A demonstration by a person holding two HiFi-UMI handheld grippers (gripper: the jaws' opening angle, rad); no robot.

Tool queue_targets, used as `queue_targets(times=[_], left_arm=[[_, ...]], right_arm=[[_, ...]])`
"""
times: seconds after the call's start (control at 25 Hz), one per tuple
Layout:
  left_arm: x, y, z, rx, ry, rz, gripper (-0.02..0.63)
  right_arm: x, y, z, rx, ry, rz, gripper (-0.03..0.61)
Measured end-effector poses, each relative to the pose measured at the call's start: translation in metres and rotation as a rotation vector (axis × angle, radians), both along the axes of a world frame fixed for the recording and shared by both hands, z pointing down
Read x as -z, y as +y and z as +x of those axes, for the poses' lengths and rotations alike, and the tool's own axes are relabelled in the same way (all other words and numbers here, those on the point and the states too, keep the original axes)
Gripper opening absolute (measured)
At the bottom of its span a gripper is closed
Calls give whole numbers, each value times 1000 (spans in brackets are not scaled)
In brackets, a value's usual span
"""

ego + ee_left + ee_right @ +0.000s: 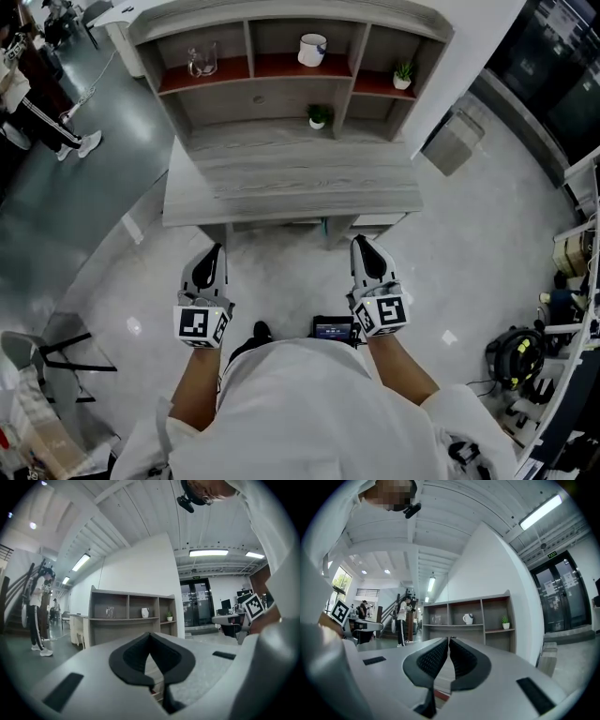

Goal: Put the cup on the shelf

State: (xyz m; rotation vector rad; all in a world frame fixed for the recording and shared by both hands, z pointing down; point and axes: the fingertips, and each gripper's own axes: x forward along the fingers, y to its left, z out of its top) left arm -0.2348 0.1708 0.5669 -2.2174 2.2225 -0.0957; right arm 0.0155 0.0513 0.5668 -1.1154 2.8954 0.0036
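A white cup [312, 49] stands in the middle upper compartment of the grey shelf unit [281, 13] at the back of a desk [291, 178]. The cup [145, 612] looks small and far off in the left gripper view, and the same cup [468, 618] does too in the right gripper view. My left gripper [214, 255] and right gripper [361, 246] are side by side over the floor, short of the desk's front edge, pointing level toward it. The left gripper [150, 634] is shut with nothing in it. So is the right gripper [448, 640].
A clear glass jug [202, 61] sits in the left compartment. One small plant [403, 73] is in the right compartment and another plant [318, 115] below the cup. A person [37, 103] stands far left, a chair [47, 352] is near left, and equipment [516, 354] lies at right.
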Motion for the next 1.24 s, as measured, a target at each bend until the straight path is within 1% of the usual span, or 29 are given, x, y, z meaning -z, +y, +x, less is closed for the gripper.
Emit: queue_targets(times=[0.12,0.28,0.52,0.6,0.92,1.24], left_arm=[[-1,1,1,-17,-3,4,8],[-4,0,4,-39,-9,0,8],[-15,-1,8,-55,22,-23,6],[-15,-2,8,-65,35,-20,6],[-5,-10,9,-108,35,4,8],[-6,-18,3,-67,66,12,8]], right_arm=[[-6,4,1,-6,14,-20,40],[-11,6,6,-17,24,-22,40],[-15,9,11,-29,25,-20,40],[-15,9,15,-40,19,-21,40],[-19,6,15,-58,16,-32,40],[-17,-3,12,-53,15,-29,40]])
